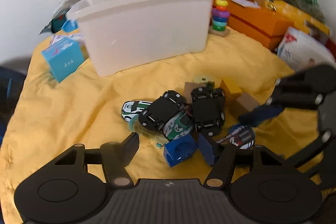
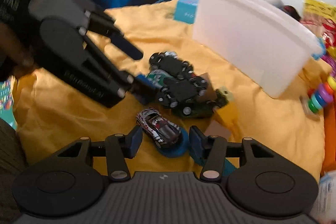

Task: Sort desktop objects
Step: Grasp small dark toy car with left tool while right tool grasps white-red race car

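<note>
We are looking along two hand-held tongs at a tabletop covered in a yellow cloth [image 1: 63, 119]. A heap of toy cars [image 1: 174, 112] is lying in the middle of the cloth, several of them flipped so their black undersides are showing, with a green and white car [image 1: 178, 126] wedged among them. The left tongs [image 1: 178, 144] are standing wide apart just near of the heap, with a blue block [image 1: 180, 150] lying between the fingers; neither pad is pressing on it, so nothing is being held. The right tongs [image 2: 166, 142] are standing about half open around a red, white and black car [image 2: 160, 127], which is resting partly on a blue disc [image 2: 174, 150] slightly nearer and to the right of the heap; the pads are flanking the car, not touching it. A translucent white bin [image 1: 145, 26] is standing on the cloth beyond the cars. To its left a light blue box [image 1: 63, 60] is sitting, and to its right a ring stacking toy [image 1: 219, 14] is standing beside an orange box [image 1: 256, 22]. Further clutter is piling up along the far edge, too blurred to identify.
</note>
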### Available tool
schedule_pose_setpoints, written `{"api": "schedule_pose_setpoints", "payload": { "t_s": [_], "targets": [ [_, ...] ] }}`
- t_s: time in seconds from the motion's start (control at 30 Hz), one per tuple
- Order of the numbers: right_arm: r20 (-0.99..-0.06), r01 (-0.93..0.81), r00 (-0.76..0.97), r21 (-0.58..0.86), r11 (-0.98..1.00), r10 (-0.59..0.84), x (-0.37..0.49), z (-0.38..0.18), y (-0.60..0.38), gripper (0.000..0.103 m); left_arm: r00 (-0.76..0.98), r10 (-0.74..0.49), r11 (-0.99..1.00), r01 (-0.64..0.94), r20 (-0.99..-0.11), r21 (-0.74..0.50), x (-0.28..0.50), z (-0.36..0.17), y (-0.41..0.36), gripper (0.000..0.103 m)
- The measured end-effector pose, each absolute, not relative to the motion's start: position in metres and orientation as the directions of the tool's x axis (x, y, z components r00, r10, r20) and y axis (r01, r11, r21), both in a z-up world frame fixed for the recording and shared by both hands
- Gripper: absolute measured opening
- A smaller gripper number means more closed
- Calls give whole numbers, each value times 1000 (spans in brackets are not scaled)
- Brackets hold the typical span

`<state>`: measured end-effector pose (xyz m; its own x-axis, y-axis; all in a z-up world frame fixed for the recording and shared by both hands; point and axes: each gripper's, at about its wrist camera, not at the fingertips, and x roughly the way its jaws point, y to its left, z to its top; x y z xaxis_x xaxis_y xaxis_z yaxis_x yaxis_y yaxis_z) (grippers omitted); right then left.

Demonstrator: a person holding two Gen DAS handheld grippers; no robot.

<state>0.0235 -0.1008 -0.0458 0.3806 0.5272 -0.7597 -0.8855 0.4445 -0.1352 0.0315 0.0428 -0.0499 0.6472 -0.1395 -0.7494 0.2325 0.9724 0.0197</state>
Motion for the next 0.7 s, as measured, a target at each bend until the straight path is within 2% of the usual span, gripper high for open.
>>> {"api": "schedule_pose_setpoints", "payload": {
  "t_s": [0.03,0.1,0.17,0.3,0.37,0.53,0.6,0.67,0.7],
  "targets": [
    [-763,-892,372,-137,431,528,23,-47,-97,52,653,-156,973,232,-741,0,30,-47,44,66],
    [-775,-897,367,-148,417,514,22,-50,-92,41,660,-171,971,241,-731,-9,27,-41,43,66],
    [-781,-897,366,-151,414,506,18,-49,-91,36,665,-182,965,263,-725,0,25,-36,36,66],
    [-794,-892,379,-178,415,475,10,-40,-102,35,656,-217,944,328,-723,14,28,-32,16,65],
    [-806,-879,361,-126,459,470,13,-37,-116,35,650,-207,933,355,-731,52,31,-35,3,61],
    [-820,-817,322,11,576,472,19,-37,-155,35,634,-180,914,390,-752,110,39,-46,-19,59],
    [-835,-802,307,32,597,457,17,-42,-165,35,635,-151,915,380,-758,136,43,-53,-20,54],
    [-841,-787,303,45,615,449,16,-47,-171,35,641,-130,913,375,-757,160,46,-58,-20,42],
    [-840,-782,302,53,620,452,16,-48,-173,36,644,-141,912,381,-752,155,47,-59,-19,40]
  ]
}}
